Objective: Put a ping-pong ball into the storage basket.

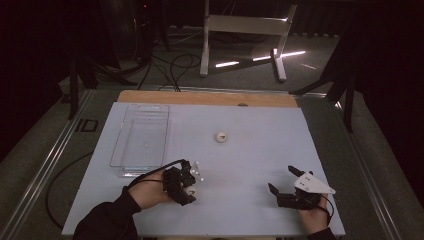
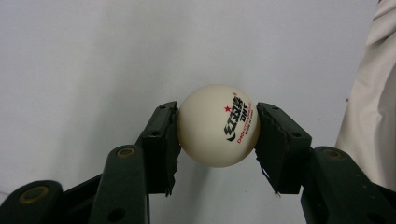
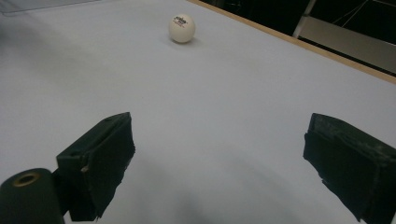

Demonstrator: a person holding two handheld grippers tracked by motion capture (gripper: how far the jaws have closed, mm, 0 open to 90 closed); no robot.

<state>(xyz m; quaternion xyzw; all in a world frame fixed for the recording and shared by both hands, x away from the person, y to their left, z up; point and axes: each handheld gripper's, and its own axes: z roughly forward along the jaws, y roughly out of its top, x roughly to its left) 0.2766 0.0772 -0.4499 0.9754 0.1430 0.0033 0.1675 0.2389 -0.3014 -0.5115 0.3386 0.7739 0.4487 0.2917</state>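
Left gripper pinches a white table-tennis ball, one black pad on each side at about the ball's widest part; ball sits between the jaw tips, lower half in shadow over the pale table surface. Print on the held ball: a small red star, black logo characters, a line of red lettering below, all running tilted; the fine lettering too small to read. In the high view the left gripper is at near left of the pale blue table cover, held by a hand in a dark sleeve, black cable looping back from it; the ball in it is not made out there. Right gripper spread wide, nothing between the pads, bare table under them; pad edges frayed. In the high view the right gripper rests at near right, grey three-cornered plate on top, well apart from the left one. A second white ball lies loose on the table toward the middle, farther off than both grippers, touching nothing; the right gripper view shows it far ahead with dark print on top, open surface between. Clear plastic tray on the left side, its near end just beyond the left gripper, appears empty. Bare wood strip along the far table edge. Beyond it dark floor, cables, white frame legs.
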